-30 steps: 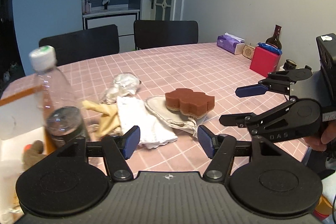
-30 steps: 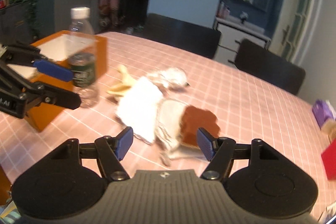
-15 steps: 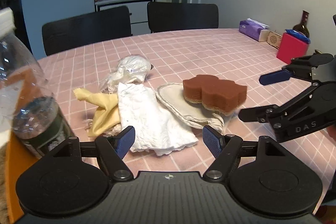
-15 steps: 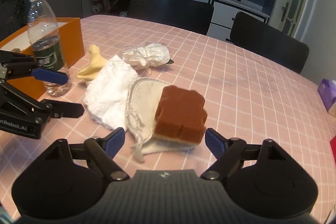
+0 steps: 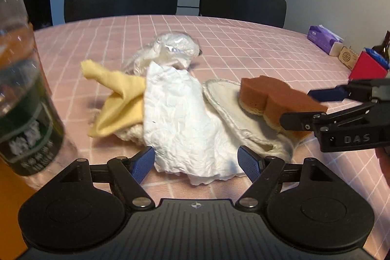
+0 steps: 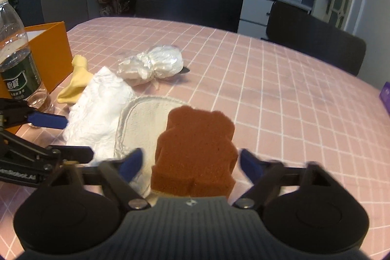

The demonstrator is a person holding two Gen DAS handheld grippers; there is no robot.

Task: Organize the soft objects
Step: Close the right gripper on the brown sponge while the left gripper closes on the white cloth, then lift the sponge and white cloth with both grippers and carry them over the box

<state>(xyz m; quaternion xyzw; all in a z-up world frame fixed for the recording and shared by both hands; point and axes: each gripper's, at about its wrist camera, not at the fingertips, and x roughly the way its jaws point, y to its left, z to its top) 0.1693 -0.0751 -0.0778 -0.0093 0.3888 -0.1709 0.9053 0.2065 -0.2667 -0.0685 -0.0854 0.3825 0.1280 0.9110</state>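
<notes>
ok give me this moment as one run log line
left gripper: opening, astride white cloth, no grip | right gripper: closing, brown sponge between pads, not yet gripped | sponge on round pad

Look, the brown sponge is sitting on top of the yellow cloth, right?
Not quite. The brown sponge is sitting on the round cream pad, not the yellow cloth. The yellow cloth lies apart, beyond the white crumpled cloth. The right wrist view shows it.

Black hand-held gripper [image 5: 196, 163] with blue pads [image 5: 142, 163].
</notes>
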